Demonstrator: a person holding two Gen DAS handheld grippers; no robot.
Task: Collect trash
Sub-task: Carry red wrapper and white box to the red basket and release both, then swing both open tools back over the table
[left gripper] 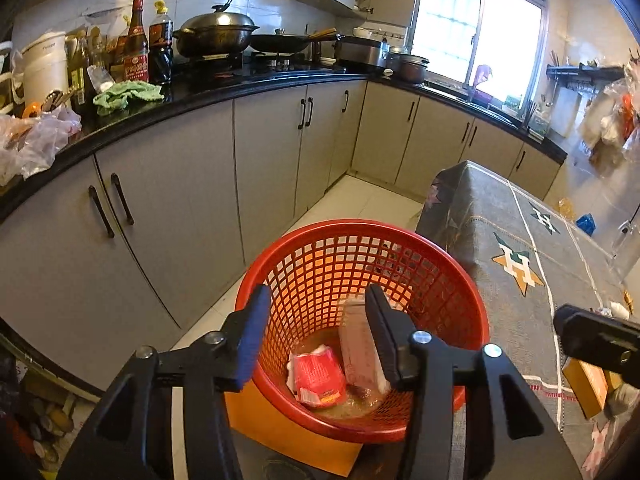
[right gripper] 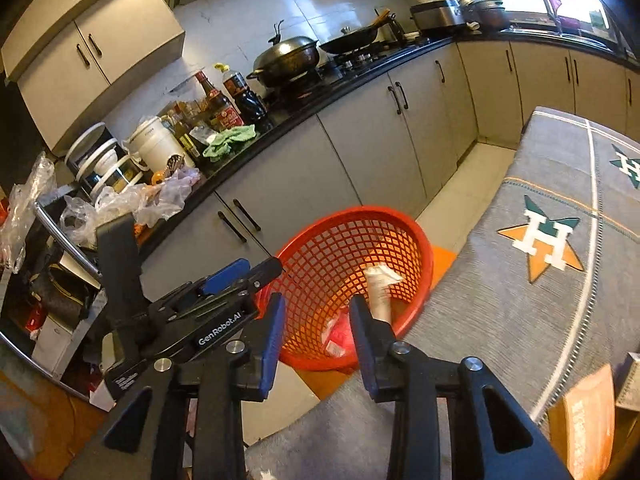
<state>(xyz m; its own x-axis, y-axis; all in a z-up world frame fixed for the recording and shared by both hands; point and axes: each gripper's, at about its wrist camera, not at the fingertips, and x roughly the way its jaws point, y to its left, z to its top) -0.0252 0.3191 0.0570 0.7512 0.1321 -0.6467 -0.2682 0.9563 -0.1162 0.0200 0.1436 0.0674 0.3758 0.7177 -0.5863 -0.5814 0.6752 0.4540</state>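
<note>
The left gripper (left gripper: 318, 334) hangs over the red mesh basket (left gripper: 452, 292), its blue-padded fingers (left gripper: 254, 340) spread wide with nothing between them. The right gripper (right gripper: 318, 334) is likewise spread and empty, poised above the table edge beside the basket (right gripper: 416, 264); the left gripper (right gripper: 240, 276) shows in its view as a black body with blue pads reaching toward the basket's near rim.

Inside the basket a pale pinkish carton (left gripper: 360, 344) stands nearly upright, its long axis running from the basket floor up toward the rim, leaning against the far wall, with the top end pointing up and slightly away (right gripper: 380, 288). Beside it, low in the basket, lies a crumpled red wrapper (left gripper: 318, 376), tilted on its side and touching the carton's base.

The basket sits on the floor on an orange mat (left gripper: 288, 436), pressed against a table draped in a grey cloth (left gripper: 520, 208) with star-and-H emblems. An orange box (right gripper: 588, 420) rests at the table's near corner.

Beyond, pale floor tiles lead to grey cabinets (left gripper: 264, 152) with black handles under a black counter (left gripper: 200, 92). On the counter sit plastic bags (left gripper: 36, 144), a green rag (left gripper: 128, 96), sauce bottles (left gripper: 136, 44), a lidded wok (left gripper: 216, 34) on the stove, and pots near a bright window (left gripper: 480, 28).
</note>
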